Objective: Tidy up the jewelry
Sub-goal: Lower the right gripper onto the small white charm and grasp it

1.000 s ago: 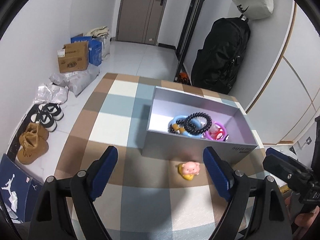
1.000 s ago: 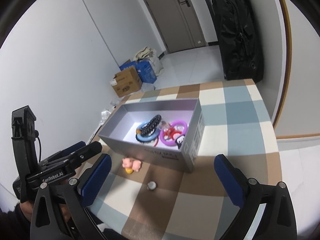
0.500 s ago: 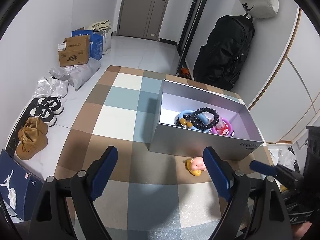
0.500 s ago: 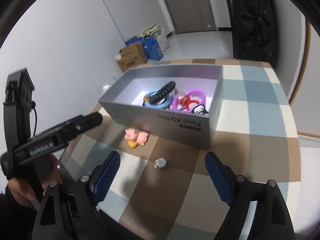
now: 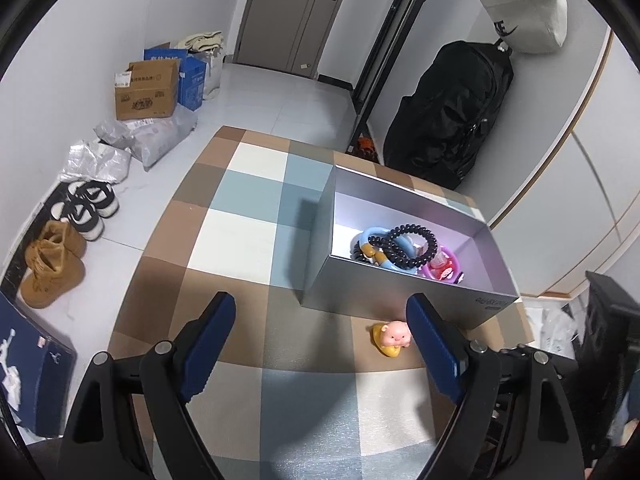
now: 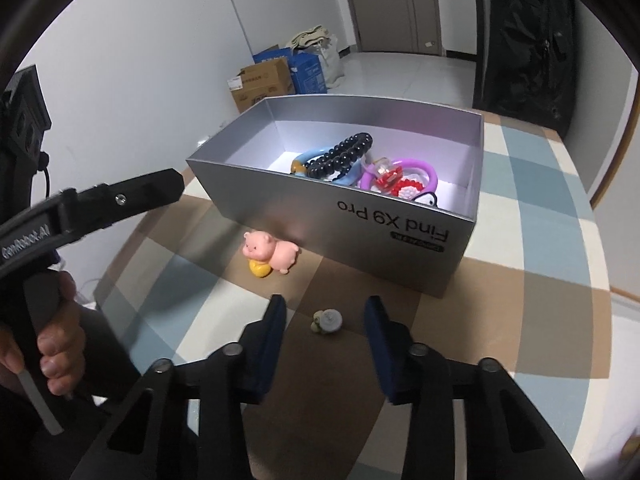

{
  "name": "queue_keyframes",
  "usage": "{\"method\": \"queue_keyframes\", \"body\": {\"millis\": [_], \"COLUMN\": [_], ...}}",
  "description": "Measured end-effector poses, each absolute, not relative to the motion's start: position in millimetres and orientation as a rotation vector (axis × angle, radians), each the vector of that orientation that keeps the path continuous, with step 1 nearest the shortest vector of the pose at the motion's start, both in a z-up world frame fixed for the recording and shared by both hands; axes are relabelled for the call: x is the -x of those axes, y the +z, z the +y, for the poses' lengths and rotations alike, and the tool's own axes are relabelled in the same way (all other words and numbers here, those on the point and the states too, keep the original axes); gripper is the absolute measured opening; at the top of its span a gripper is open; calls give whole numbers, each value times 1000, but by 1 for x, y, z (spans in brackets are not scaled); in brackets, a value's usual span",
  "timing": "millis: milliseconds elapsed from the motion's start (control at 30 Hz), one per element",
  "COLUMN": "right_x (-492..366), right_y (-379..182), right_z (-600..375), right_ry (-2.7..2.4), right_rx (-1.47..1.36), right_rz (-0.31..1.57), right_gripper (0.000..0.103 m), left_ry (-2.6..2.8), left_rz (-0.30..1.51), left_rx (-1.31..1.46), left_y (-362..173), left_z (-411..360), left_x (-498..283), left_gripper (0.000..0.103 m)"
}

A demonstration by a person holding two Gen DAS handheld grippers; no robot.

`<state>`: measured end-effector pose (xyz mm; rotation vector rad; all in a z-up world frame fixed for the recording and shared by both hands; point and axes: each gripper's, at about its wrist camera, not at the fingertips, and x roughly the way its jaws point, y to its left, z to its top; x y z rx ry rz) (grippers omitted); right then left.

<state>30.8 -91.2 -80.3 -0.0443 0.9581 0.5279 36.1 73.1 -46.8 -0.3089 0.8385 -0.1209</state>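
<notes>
the small grey-green trinket is lying loose on the checked mat, just in front of the silver box and between the blue pads of the right gripper. those jaws are closing on it, but the pads are not yet touching it: a gap is showing on both sides. so the step in hand looks like picking up this last small piece to drop it in the box. the next move is probably calling for the tongs to finish narrowing squarely on the piece, which is low and small and may slip or skid, then a lift over the near wall of the box.

beside it, nearer the box wall, a pink pig charm is resting on a yellow base, untouched. the left gripper is hovering with its jaws spread wide and nothing between them, the pig sitting just inside its right pad in that view; a hand is gripping its handle.

counting: two loose pieces on the mat, one box, and inside it one black bead bracelet, one blue ring, one purple ring with red-and-white bits i cannot separate, and one small black-and-white piece. two grippers.
</notes>
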Motion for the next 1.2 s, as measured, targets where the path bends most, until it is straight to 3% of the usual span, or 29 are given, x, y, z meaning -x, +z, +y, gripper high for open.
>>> {"method": "queue_keyframes", "body": {"millis": [200,333,1200], "right_x": [-22,-15,-32], "right_y": [-81,-83,-68], "right_z": [-77,-69,-132], "right_ry": [488,490,479], "right_rx": [199,274,-23], "right_rz": [930,903,934], "right_gripper": [14,14,12], "left_ry": [-115,-134,-192], "left_rz": [855,871,997], "left_rx": [331,342,248], "left_y": [-50,-51,-73], "left_z": [76,75,33], "left_x": [-40,-41,-52], "left_gripper": [84,84,84]}}
